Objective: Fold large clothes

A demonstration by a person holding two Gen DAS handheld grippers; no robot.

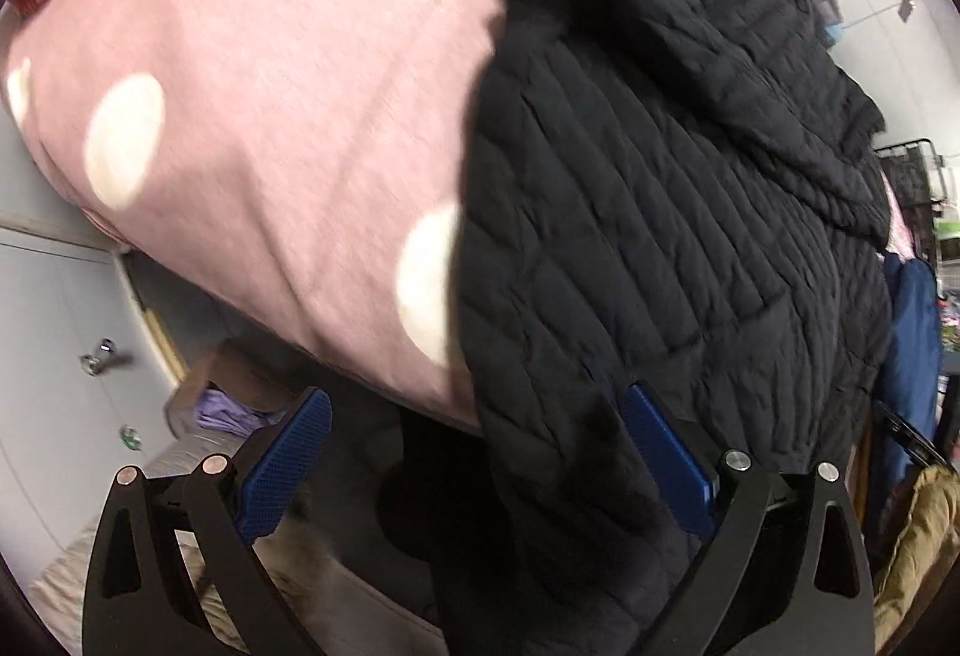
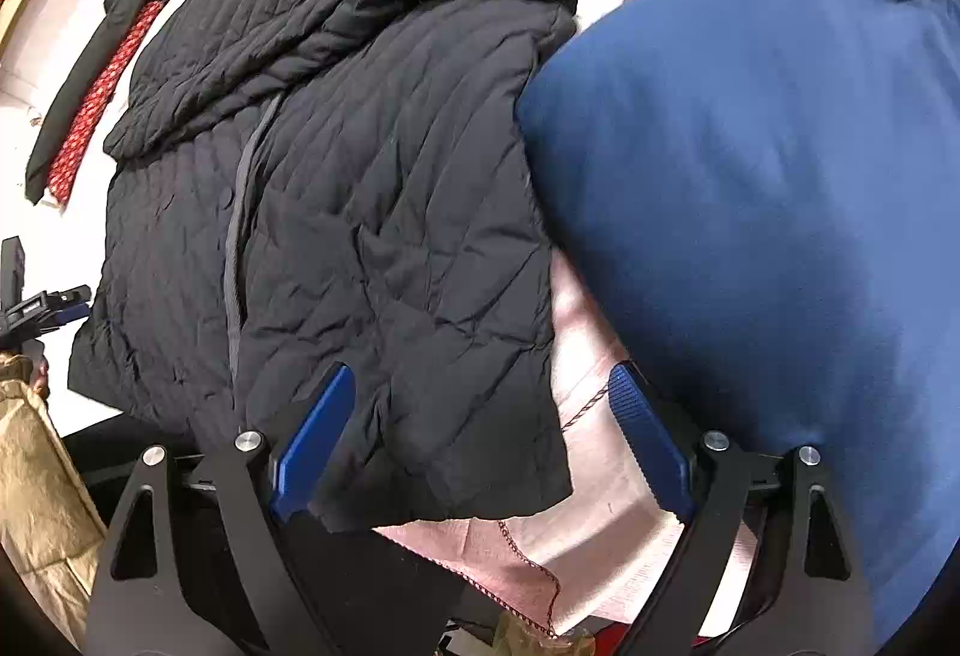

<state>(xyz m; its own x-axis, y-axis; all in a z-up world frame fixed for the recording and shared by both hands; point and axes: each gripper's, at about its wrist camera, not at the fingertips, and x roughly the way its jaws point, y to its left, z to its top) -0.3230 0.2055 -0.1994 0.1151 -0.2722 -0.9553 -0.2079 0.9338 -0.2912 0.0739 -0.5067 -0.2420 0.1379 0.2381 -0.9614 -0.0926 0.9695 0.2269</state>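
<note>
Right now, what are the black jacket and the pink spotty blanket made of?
The black jacket looks like thin, slightly shiny nylon or polyester with padding inside: stitched quilt lines and crinkly wrinkles show. The pink blanket looks like soft, matte knitted cotton or fleece, though blur makes that unsure.

jacket (image 1: 660, 212) blk quilted | blanket (image 1: 270, 116) pink w/ white dots | cushion (image 2: 768, 188) navy

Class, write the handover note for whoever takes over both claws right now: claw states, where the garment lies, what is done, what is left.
Left claw: open, holding nothing, over the jacket's near left hem.
Right claw: open, holding nothing, over the near right hem corner.
Black quilted puffer jacket: lies on the pink white-dotted bedcover, beside a blue cushion.
Done: top part looks folded down.
Left: grip the hem and fold the body.
</note>
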